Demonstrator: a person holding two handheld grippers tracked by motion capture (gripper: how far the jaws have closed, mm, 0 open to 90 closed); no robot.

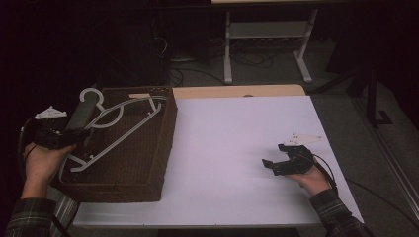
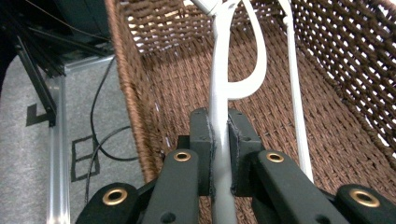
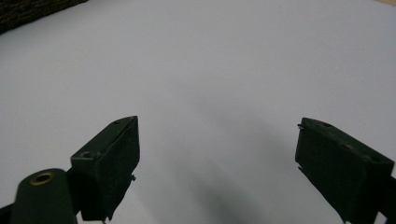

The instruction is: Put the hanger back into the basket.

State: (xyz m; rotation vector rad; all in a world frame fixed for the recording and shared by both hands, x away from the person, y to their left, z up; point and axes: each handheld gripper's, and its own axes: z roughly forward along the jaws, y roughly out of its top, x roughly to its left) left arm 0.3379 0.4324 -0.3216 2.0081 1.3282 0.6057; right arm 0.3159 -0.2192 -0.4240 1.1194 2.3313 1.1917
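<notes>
The white table (image 1: 237, 148) had a brown wicker basket (image 1: 148, 163) on its left end, with a white hanger (image 1: 121, 129) lying across the basket's top. The left gripper (image 2: 219, 154) was clamped tight on one hanger bar over the basket. The right gripper (image 3: 217, 163) sat well apart on the bare table, jaws wide and holding nothing.

Hanger (image 2: 219, 93) cut off by the top edge in the left gripper view, lower bar hidden behind the fingers (image 2: 201, 154). Basket (image 3: 28, 11) barely a corner in the right gripper view. Room beyond the table (image 1: 247, 148) too dark to read.

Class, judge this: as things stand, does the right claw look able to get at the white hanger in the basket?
Probably yes. The right claw is open, with bare table leading to the basket; the white hanger lies exposed, though the left claw grips it.
</notes>
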